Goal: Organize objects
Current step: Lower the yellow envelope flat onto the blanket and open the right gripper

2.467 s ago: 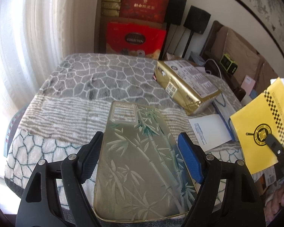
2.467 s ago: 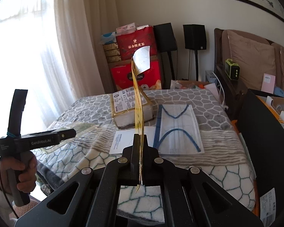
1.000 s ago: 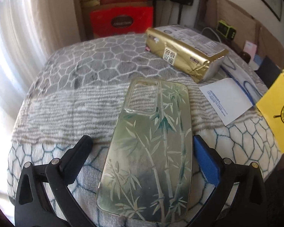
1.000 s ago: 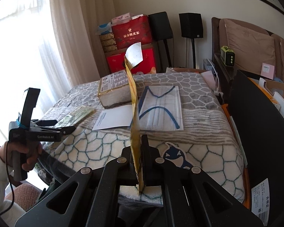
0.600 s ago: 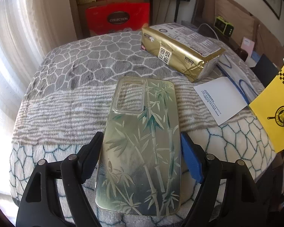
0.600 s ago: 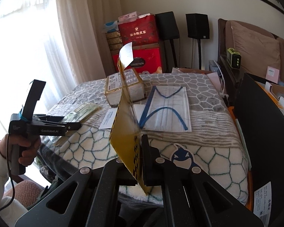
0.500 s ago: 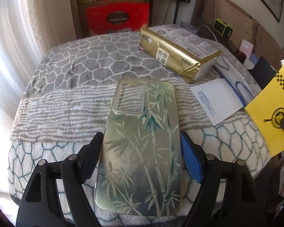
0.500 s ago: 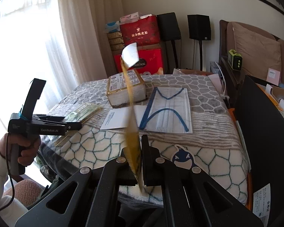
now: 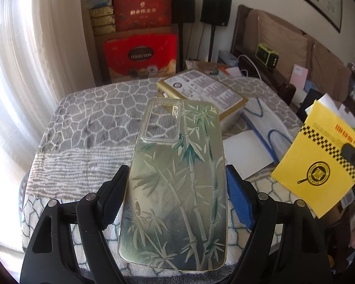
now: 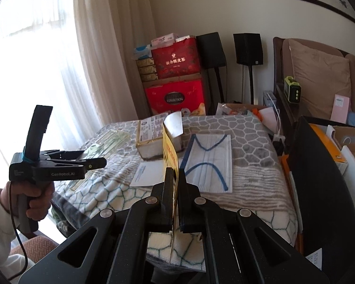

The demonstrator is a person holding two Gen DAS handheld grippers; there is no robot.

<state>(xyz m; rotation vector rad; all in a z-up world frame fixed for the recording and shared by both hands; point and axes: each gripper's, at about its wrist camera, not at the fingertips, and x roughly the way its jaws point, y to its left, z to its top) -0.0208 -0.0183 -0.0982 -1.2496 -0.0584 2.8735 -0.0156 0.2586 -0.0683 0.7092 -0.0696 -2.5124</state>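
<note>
- Step in hand, as I read it: both items are picked up and in carry, placement not yet done. No bin or target spot visible, so I can't tell where they go.
- Left hand-held gripper [image 9: 176, 187]: jaws set wide, pads pressing both long edges of the phone case [image 9: 177, 177] (clear, bamboo print). Case sits flat between the jaws, above the blanket [image 9: 87, 118].
- Right hand-held gripper [image 10: 175, 189]: clamped nearly closed on the yellow leaflet [image 10: 170, 156], which stands on edge, top curling over.
- On the blanket: gold packet [image 9: 206, 94], white paper [image 9: 246, 151], face mask [image 10: 209, 163], close together.
- Next move calls for: pick a free patch or stack, lower the case level, then release. The leaflet is floppy, so lay it flat before letting go.
</note>
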